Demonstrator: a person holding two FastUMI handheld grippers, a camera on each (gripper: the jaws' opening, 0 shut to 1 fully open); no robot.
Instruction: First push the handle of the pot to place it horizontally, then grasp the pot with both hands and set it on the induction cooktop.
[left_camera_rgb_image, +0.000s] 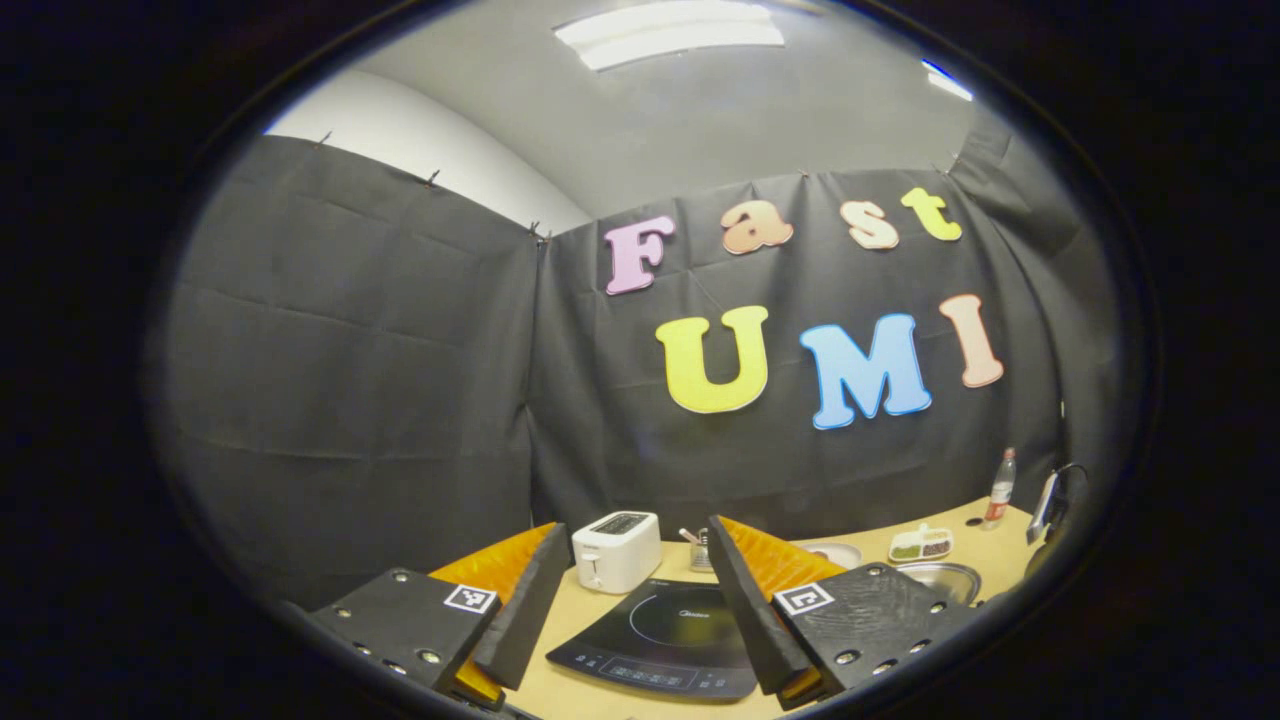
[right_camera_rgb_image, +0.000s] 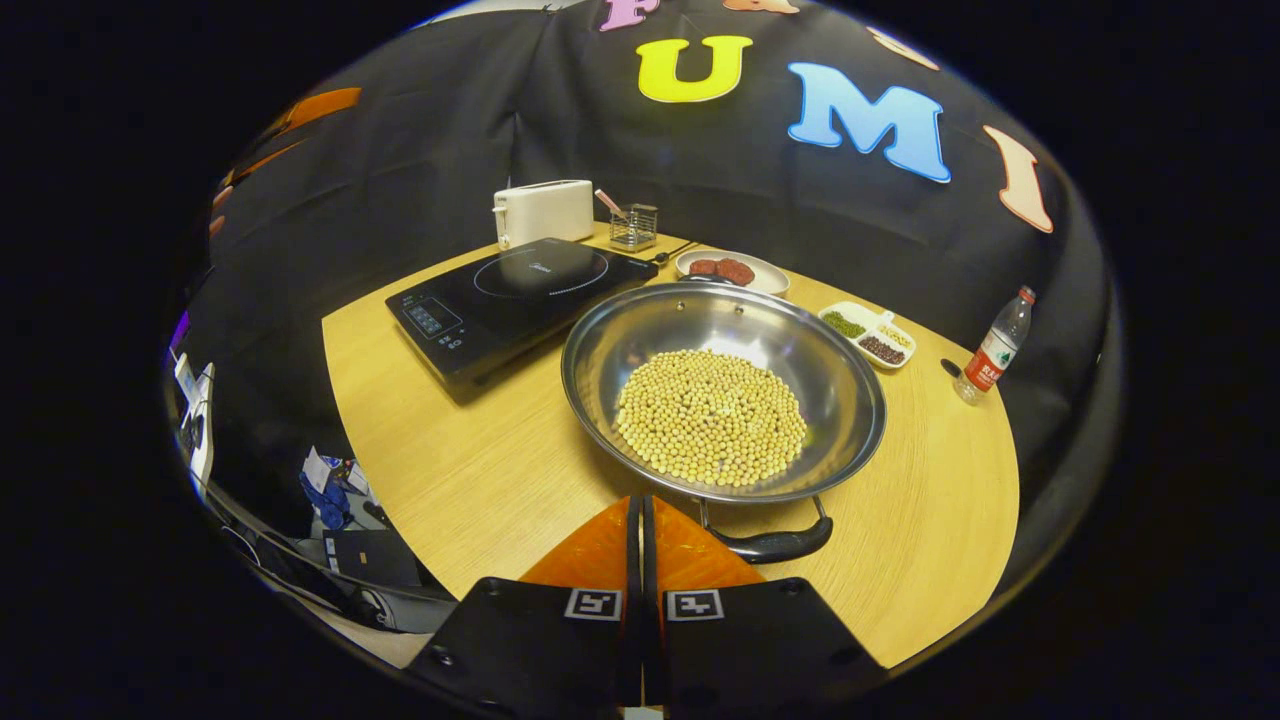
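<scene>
Pot (right_camera_rgb_image: 722, 392), 1: wide steel pan on the round wooden table (right_camera_rgb_image: 460, 470), right of centre and just right of the cooktop, not on it. It carries a flat bed of pale beans (right_camera_rgb_image: 712, 416). Its near loop handle (right_camera_rgb_image: 770, 540) points at the camera in the right gripper view, so the handle push looks not yet done.

Induction cooktop (right_camera_rgb_image: 520, 295), 1: far left of the pot, bare glass top, presumably kept free to receive it.

Right gripper (right_camera_rgb_image: 641, 520), 1: fingers pressed together on nothing, tips just left of the near handle; a closed wedge suits pushing better than pinching.

Left gripper (left_camera_rgb_image: 640, 590), 1: fingers spread wide, holding nothing, raised over the near edge of the table facing the cooktop, probably waiting for the 2-handed lift.

Background, far edge: toaster (right_camera_rgb_image: 543, 212), 1; wire holder (right_camera_rgb_image: 633, 226), 1; plate (right_camera_rgb_image: 732, 270), 1; divided dish (right_camera_rgb_image: 868, 334), 1. Far right: bottle (right_camera_rgb_image: 995, 345), 1.
</scene>
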